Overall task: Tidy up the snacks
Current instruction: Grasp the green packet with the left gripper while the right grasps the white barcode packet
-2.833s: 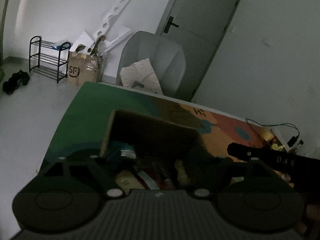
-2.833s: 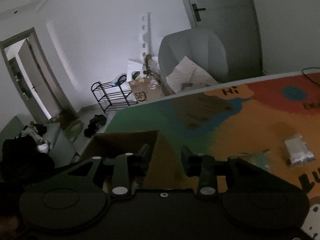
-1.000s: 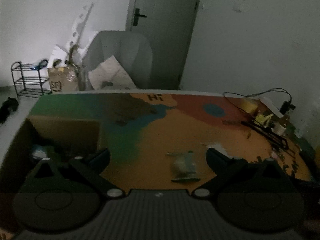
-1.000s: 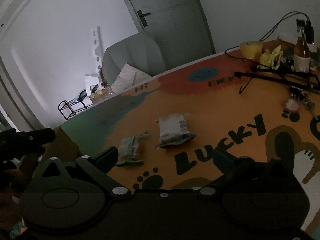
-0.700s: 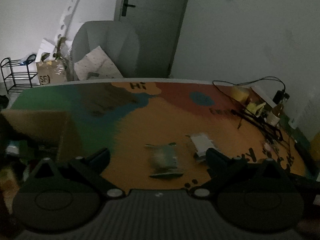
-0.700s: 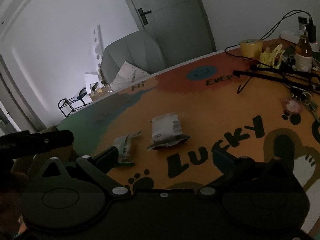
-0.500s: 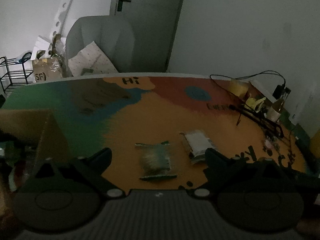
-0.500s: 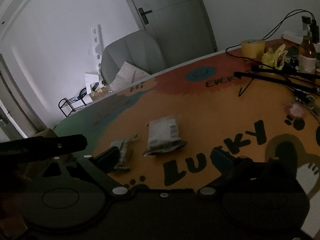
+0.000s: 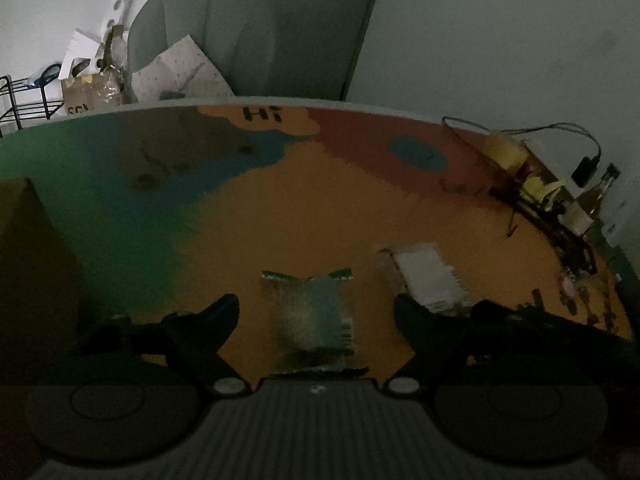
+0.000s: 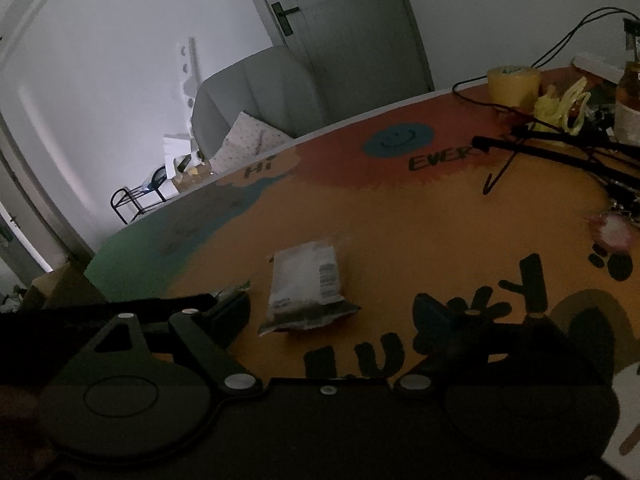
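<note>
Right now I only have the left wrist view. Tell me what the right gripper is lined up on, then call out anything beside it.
Observer: The right gripper is open. Its jaws have just been closing, and the white packet lies flat between its fingers, untouched.
Operator: Give me that packet's orientation.
Observer: Its crumpled end points toward the gripper, and its long side runs away from it.
Operator: Report the left finger's side.
Observer: Only a corner of the green packet shows there, close beside that finger. I cannot tell whether they touch.
</note>
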Tool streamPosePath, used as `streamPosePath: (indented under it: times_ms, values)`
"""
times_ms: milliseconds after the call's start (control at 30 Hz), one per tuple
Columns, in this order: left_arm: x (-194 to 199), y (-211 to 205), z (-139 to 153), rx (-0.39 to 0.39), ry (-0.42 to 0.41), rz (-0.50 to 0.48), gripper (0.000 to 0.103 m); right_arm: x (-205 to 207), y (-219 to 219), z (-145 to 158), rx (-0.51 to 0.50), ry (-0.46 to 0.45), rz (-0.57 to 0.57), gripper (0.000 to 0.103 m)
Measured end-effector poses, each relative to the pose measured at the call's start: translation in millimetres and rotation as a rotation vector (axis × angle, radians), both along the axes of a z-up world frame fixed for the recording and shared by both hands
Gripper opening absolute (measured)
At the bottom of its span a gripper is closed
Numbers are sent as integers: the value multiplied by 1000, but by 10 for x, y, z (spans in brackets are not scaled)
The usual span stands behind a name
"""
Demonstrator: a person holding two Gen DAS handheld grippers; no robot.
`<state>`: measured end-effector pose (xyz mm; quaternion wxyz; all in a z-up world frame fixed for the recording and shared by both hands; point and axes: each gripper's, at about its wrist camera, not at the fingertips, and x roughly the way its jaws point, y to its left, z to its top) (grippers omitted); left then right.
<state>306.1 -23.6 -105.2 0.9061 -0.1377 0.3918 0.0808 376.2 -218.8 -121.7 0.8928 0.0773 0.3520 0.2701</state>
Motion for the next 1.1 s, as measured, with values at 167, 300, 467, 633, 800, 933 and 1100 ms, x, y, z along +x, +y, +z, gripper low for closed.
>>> streamPosePath:
  times_ms: [167, 300, 467, 633, 800, 933, 1100]
  values:
    - [115, 31, -161, -1, 41, -5, 65, 76, 54, -17, 2, 8, 6, 90]
    - [117, 37, -159, 28, 36, -10, 48, 108, 144, -13, -5, 0, 21, 90]
    - [46, 139, -130, 19, 25, 20, 48, 120, 261, -6, -19, -10, 30, 90]
    - [-34, 251, -67, 13, 10, 42, 48, 129, 386, 0, -29, -14, 49, 90]
    - [-106, 365, -14, 9, 1, 65, 48, 152, 524, 3, -64, -29, 50, 90]
    - [-152, 418, 24, 9, -11, 76, 48, 172, 606, -40, -73, -23, 64, 90]
    - [-179, 438, 27, 3, -16, 87, 48, 189, 646, -158, -141, -18, 57, 54]
